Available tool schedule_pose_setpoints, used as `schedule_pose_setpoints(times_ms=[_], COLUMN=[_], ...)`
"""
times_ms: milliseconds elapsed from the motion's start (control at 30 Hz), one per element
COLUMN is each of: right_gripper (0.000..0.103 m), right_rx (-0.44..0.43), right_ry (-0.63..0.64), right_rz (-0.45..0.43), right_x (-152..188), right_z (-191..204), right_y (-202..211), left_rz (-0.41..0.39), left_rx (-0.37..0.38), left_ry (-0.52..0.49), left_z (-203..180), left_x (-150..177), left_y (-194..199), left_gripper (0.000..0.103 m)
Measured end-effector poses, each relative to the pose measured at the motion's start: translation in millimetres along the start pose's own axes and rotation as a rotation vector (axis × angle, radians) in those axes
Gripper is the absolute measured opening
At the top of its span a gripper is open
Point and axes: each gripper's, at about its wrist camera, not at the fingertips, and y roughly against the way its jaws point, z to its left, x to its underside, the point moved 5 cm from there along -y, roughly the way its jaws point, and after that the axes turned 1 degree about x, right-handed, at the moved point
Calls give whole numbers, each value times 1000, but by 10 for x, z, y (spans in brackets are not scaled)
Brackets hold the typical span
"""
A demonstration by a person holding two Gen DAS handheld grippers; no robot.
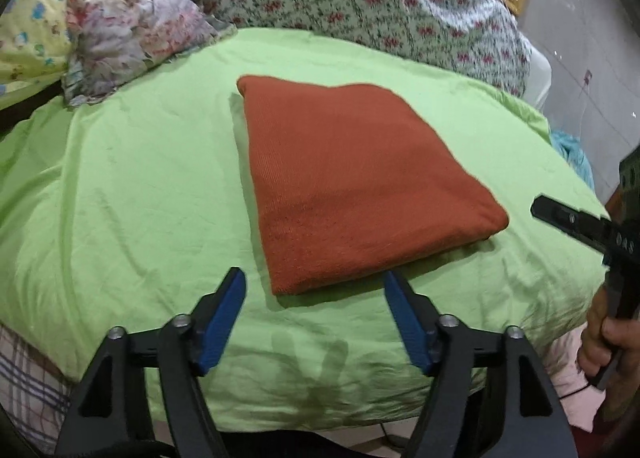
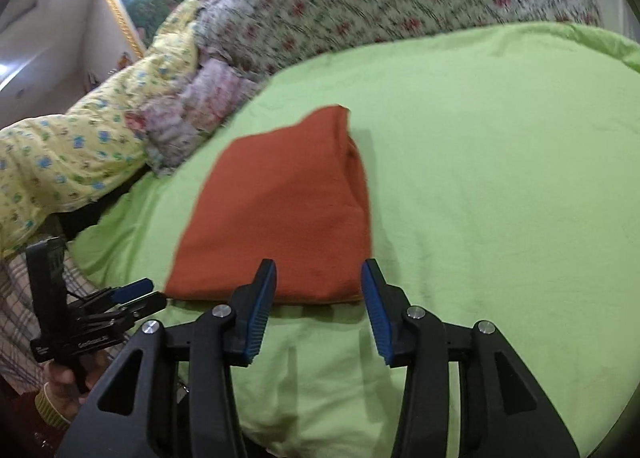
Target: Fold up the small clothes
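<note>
The rust-orange garment (image 1: 352, 186) lies folded into a tidy rectangle on the green sheet (image 1: 132, 178), centre of the left wrist view and centre-left of the right wrist view. The left gripper (image 1: 314, 294) is spread wide and holds nothing, its tips just short of the garment's near edge; the right gripper (image 2: 318, 278) is likewise released and empty, poised at the near right corner. The fold looks close to finished. The risk now, I judge, is a careless pinch — grabbing only the top layer, or the sheet with it, would drag the stack open. The floral quilt (image 1: 360, 2) fills the upper frame, well clear.
</note>
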Motion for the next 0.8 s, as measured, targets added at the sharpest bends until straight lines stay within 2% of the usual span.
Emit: schedule_pose_setpoints(times_ms=[67, 200, 467, 800], right_gripper=[56, 60, 82, 89], right_rx=[-13, -9, 31, 49], right_ry=[10, 44, 78, 96], right_rz=[-6, 15, 74, 50], right_x=[25, 171, 479, 506], right_z=[102, 234, 300, 287], right_y=[33, 29, -72, -63], left_rz=[-9, -10, 52, -10], left_rx=[-6, -38, -59, -114], left_ry=[3, -2, -53, -69], left_z=[-46, -72, -146, -66], left_x=[25, 150, 476, 291], left_y=[58, 142, 84, 158], left_gripper=[79, 81, 82, 84])
